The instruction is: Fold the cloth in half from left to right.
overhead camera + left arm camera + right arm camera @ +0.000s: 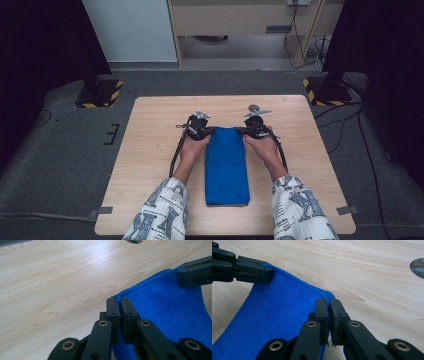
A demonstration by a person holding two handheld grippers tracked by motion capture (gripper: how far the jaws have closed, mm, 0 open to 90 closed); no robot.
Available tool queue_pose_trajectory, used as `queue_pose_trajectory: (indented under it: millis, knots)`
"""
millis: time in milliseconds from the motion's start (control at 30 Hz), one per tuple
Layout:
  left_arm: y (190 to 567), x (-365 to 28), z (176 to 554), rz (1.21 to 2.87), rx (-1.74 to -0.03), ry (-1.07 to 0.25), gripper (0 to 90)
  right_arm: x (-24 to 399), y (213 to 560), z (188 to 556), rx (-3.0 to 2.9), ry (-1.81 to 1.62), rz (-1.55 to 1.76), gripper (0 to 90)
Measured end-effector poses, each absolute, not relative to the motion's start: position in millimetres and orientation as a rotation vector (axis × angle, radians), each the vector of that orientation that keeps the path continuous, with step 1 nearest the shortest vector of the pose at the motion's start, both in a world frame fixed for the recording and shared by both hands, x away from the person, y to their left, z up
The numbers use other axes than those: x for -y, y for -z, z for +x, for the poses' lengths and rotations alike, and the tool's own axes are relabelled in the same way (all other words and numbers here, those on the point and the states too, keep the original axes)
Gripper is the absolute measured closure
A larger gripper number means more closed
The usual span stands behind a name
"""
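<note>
Centre of the high view, on the wooden table (150, 150): folded blue towel (227, 165), lengthwise. Far corners pinched: left gripper (119, 305) clamped tight on the left corner, right gripper (327, 305) clamped tight on the right corner.

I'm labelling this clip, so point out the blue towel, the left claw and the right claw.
blue towel (227, 167), high view, middle of the folded cloth.
left claw (119, 305), left gripper view, between its tips, on the towel corner.
right claw (328, 305), right gripper view, between its tips.
</note>
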State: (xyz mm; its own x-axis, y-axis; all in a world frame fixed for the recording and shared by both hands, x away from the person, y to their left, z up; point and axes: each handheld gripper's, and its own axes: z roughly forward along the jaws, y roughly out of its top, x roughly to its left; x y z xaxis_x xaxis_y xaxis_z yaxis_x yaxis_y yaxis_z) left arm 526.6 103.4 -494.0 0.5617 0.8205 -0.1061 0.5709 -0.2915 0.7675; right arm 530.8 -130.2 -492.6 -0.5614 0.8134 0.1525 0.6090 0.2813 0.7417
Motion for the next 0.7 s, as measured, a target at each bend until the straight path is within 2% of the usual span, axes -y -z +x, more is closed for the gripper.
queue_pose_trajectory:
  millis: [700]
  knots:
    - [468,-107,520,1.933,-1.086,-0.434,87.3,133,465,526,-2.236,-1.208,1.265,86.2]
